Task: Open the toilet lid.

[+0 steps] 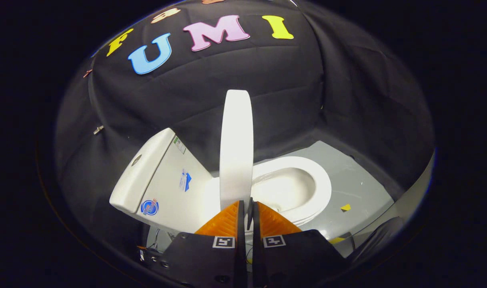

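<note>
no wording can be made out. three stickers are seen on the side of the toilet tank (163,176), a round one, a small blue one and a pale strip, all too small and blurred for reading.

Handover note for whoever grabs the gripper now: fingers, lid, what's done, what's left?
Gripper: fingers nearly closed on the edge of the toilet lid, which runs between them; firm pinch not certain.
Lid: raised, standing about upright, seen edge-on, not yet resting against the tank.
Seat is down, bowl exposed beyond the fingers.
Done: lid lifted off the seat.
Left: likely ease the lid back toward the tank, then release.
</note>
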`<state>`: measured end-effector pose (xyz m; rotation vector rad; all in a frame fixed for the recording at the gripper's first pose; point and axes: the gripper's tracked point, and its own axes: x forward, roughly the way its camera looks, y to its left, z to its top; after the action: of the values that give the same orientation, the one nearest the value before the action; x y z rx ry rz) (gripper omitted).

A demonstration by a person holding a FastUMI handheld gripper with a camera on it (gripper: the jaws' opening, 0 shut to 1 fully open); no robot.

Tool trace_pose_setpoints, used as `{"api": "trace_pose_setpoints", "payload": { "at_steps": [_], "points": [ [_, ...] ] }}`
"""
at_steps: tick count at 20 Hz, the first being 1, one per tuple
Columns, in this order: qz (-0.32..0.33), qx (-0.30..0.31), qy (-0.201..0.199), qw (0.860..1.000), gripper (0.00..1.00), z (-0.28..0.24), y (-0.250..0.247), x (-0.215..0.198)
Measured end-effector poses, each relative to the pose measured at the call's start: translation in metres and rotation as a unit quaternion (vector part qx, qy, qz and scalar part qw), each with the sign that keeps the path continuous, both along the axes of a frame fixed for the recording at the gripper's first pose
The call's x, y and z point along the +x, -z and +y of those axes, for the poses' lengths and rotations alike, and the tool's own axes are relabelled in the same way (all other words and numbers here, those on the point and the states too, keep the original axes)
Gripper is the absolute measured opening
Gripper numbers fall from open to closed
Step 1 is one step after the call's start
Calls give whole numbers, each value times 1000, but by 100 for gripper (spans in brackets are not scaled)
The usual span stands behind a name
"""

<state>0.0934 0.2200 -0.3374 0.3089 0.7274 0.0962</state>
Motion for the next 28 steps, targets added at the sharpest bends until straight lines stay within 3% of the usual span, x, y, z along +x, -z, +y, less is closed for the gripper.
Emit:
{"api": "trace_pose_setpoints", "payload": {
  "at_steps": [19,28],
  "points": [
    [-96,-114,-85,985,14,129,-31,-4],
    [-107,-130,-117,979,16,174,-28,-12]
  ]
}}
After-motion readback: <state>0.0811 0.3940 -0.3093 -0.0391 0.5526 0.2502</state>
